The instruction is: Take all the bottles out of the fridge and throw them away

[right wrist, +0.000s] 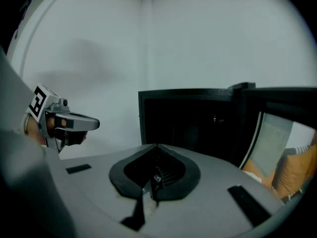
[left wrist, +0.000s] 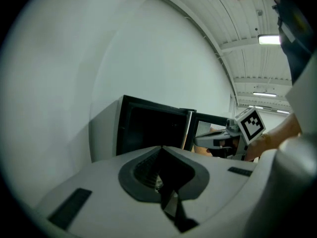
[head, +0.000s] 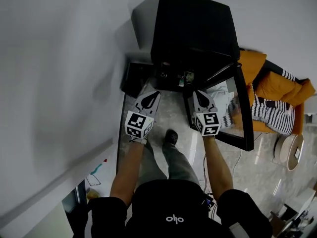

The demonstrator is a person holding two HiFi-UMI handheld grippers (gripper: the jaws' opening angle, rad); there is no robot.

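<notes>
One black fridge point(head: 193, 29) is standing against the white wall in front of me, and its one glass door point(head: 238, 108) is hanging open to my right. Two orange cushions point(head: 277, 86) and one striped one point(head: 272, 114) are lying beyond that door.

Two grippers are pointing at the opening. I am holding my left gripper point(head: 150, 94) just short of the cabinet's lower edge with its jaws pressed together on nothing. My right gripper point(head: 199, 93) is sitting beside the door's inner face, also pinched shut and empty.

The bottles point(head: 182, 79) are showing as small pale shapes low inside the dark compartment, between the two gripper tips. I am counting two that I can make out. They are too small and the interior too dark to say whether more are standing behind them.

Several things are looking risky to me:
- With both pairs of jaws closed, pushing in now would probably shove a bottle over rather than take it.
- My right gripper is riding close to the door, so a careless swing could be catching its frame.
- The bottles are standing near each other, so grabbing one may be tipping its neighbour.
</notes>
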